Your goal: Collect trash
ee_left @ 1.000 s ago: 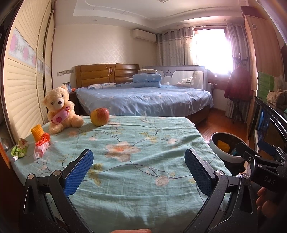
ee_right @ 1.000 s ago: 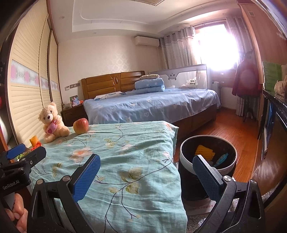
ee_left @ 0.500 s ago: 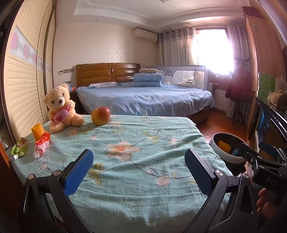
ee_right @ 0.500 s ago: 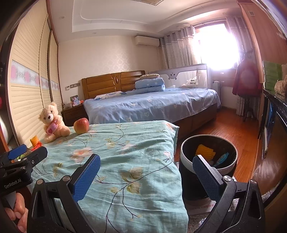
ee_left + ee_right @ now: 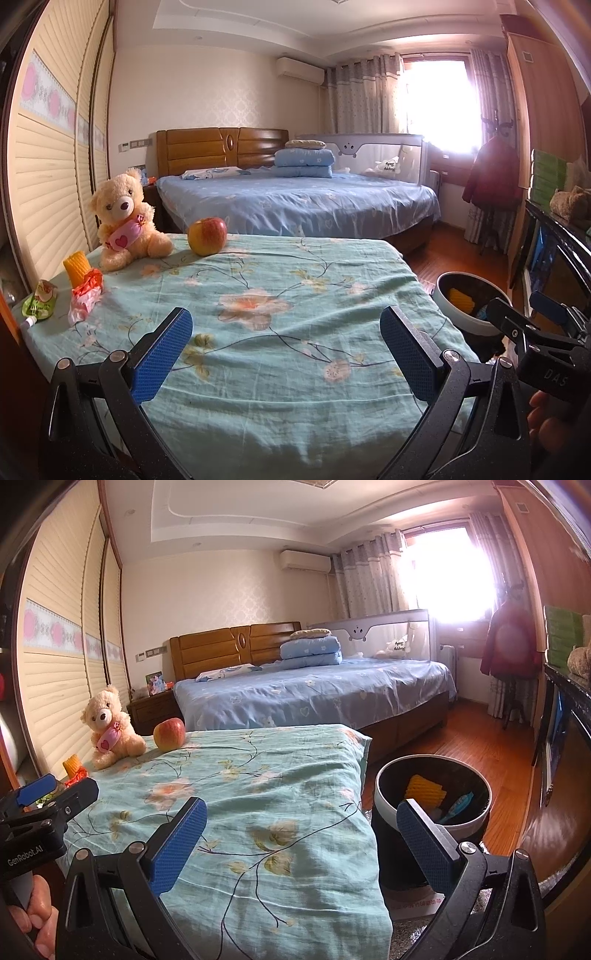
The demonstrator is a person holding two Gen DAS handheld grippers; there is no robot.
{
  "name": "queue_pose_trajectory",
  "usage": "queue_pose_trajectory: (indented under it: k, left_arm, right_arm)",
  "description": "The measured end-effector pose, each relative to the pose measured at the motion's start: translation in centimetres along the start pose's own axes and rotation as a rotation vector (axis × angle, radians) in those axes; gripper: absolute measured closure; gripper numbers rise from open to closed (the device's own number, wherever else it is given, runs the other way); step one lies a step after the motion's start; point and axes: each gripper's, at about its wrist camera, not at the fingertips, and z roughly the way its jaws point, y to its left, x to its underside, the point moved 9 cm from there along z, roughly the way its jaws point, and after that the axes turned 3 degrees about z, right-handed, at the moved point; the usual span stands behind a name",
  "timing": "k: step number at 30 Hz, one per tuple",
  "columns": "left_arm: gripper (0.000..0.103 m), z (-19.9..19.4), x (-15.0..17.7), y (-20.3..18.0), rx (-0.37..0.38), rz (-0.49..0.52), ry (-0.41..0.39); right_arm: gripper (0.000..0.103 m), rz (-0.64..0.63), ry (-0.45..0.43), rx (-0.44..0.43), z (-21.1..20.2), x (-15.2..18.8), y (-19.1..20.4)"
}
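At the far left edge of the bed (image 5: 295, 369), three bits of trash lay close together and untouched: a green pouch (image 5: 38, 303), a red-and-white wrapper (image 5: 85, 295) just right of it, and a yellow foam sleeve (image 5: 76, 266) standing behind the wrapper. Farther along the far edge sat a teddy (image 5: 123, 218) and an apple (image 5: 207, 236), which looked like keepers rather than trash.

The left gripper (image 5: 286, 356) hovered over the near middle of the bed, jaws spread wide and empty, well apart from the trash. The right gripper (image 5: 301, 845) was likewise released and held nothing, straddling the bed's right edge.

On the floor just right of the bed stood the bin (image 5: 388, 775), already holding a yellow foam piece (image 5: 424, 792) and a blue scrap (image 5: 456, 806). So the job seemed partly done: some trash binned, three pieces left, with a reach to the far left likely next.
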Motion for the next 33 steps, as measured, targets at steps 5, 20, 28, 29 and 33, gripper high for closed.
queue_pose_trajectory:
  k: [5, 20, 28, 29, 33]
  left_arm:
    - [0.000, -0.03, 0.12, -0.01, -0.002, -0.001, 0.001]
    - [0.000, -0.05, 0.24, -0.11, -0.002, 0.002, 0.004]
    - [0.000, 0.15, 0.29, -0.17, 0.003, 0.000, 0.008]
    - [0.000, 0.15, 0.28, -0.16, 0.004, 0.000, 0.008]
    - [0.000, 0.40, 0.43, -0.33, 0.007, 0.002, 0.012]
  right_arm:
    - [0.000, -0.004, 0.001, -0.002, 0.01, -0.02, 0.20]
    - [0.000, -0.004, 0.004, -0.005, 0.00, 0.10, 0.40]
    - [0.000, -0.002, 0.007, -0.007, 0.01, 0.21, 0.49]
    - [0.000, -0.001, 0.008, -0.008, 0.02, 0.23, 0.52]
    - [0.000, -0.001, 0.009, -0.010, 0.07, 0.31, 0.62]
